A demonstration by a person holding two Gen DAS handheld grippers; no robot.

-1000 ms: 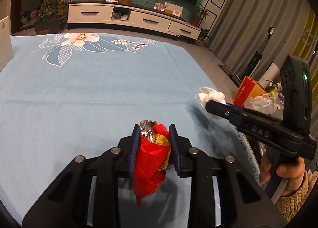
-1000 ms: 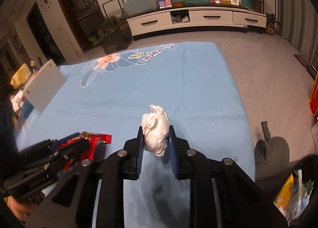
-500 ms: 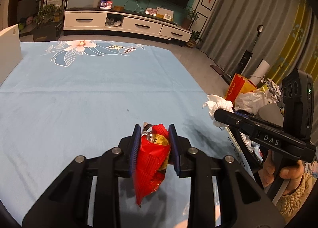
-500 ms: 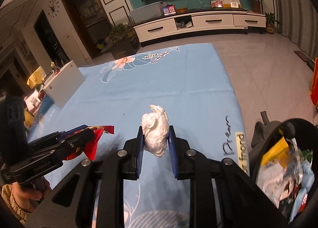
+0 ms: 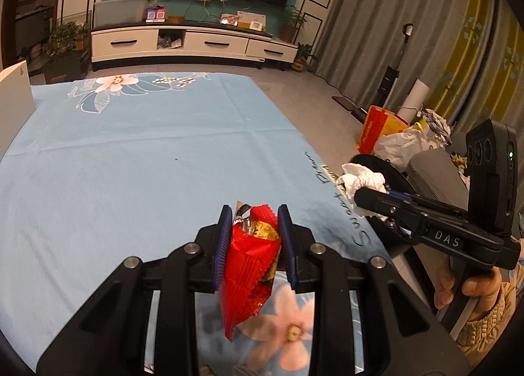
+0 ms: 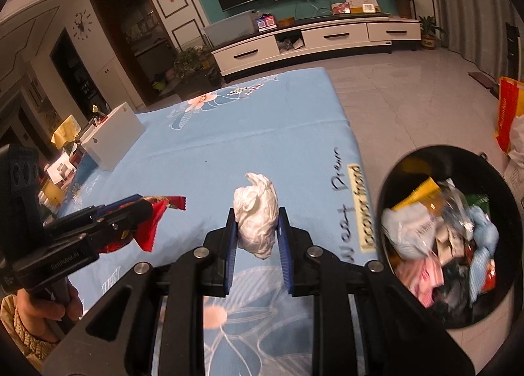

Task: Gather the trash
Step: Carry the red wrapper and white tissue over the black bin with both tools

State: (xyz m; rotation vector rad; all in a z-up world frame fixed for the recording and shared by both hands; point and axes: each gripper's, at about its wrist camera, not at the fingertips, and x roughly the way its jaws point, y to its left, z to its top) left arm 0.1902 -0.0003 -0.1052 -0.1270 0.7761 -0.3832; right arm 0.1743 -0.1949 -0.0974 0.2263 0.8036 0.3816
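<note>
**Both grippers loaded, bin at right edge**

Over the blue cloth, left wrist view: left gripper (image 5: 254,241) is clamped on a red snack wrapper (image 5: 250,264); wrapper's lower end hangs below the pads, its foil top is partly hidden between them. Right gripper (image 5: 363,194) is seen side-on at right, fingers closed on a crumpled white tissue (image 5: 360,181); its far finger is hidden. Only a sliver of the black trash bin (image 5: 370,159) rim shows behind the tissue. One hand (image 5: 471,287) is cut off by the frame edge. Surface: floral blue tablecloth (image 5: 131,163). Room: one TV cabinet (image 5: 183,45), grey curtains, one red-yellow bag (image 5: 376,128) on the floor.

Right wrist view: right gripper (image 6: 257,241) is shut on the tissue (image 6: 257,222), held above the cloth (image 6: 245,133) near its right edge. Bin (image 6: 409,159) is beside the table, lower right, partly cut off; contents are blurred, mixed packaging, count not readable. Left gripper (image 6: 144,212) is seen at left with the wrapper (image 6: 154,218) pinched. One white box (image 6: 113,138) sits at the cloth's far left corner. Printed lettering on the cloth is only partly legible.
</note>
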